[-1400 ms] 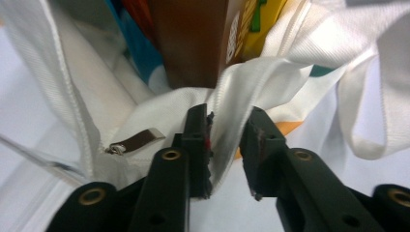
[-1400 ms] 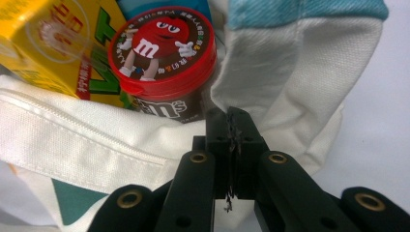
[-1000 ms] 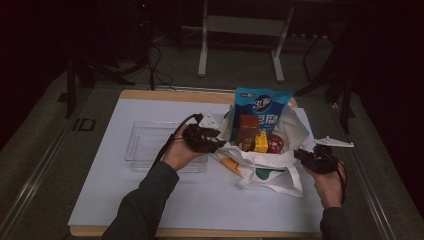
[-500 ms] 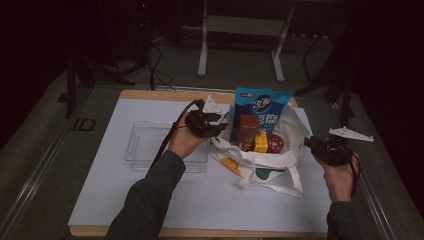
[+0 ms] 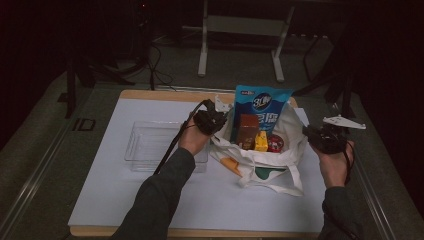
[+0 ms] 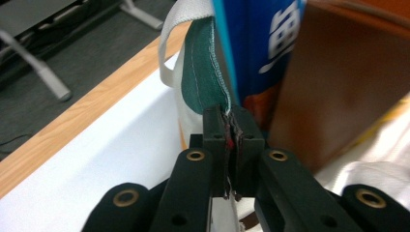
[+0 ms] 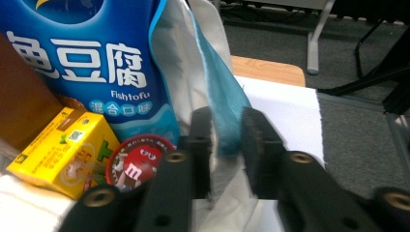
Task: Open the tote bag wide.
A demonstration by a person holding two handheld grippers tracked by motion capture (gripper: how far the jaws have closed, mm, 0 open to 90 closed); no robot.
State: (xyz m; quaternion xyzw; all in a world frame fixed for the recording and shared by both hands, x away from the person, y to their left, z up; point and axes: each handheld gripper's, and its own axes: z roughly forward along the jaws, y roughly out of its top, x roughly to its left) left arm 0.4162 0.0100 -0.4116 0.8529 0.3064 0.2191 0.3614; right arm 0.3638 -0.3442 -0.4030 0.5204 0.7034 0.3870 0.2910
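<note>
Your left hand-held gripper (image 6: 231, 130) is clamping the green-lined rim of the tote bag (image 5: 260, 167), its jaws having just closed. Your right hand-held gripper (image 7: 226, 130) has been closing; the rim's far side is sitting between jaws standing slightly apart. The bag is resting on the worktop (image 5: 100, 200).

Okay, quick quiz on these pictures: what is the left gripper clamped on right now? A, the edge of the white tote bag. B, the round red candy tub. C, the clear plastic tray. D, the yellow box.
A: in the left gripper view the left gripper has its jaws pressed together on the green-lined edge of the tote bag, having just closed on it; the clear plastic tray lies apart to the side.
</note>
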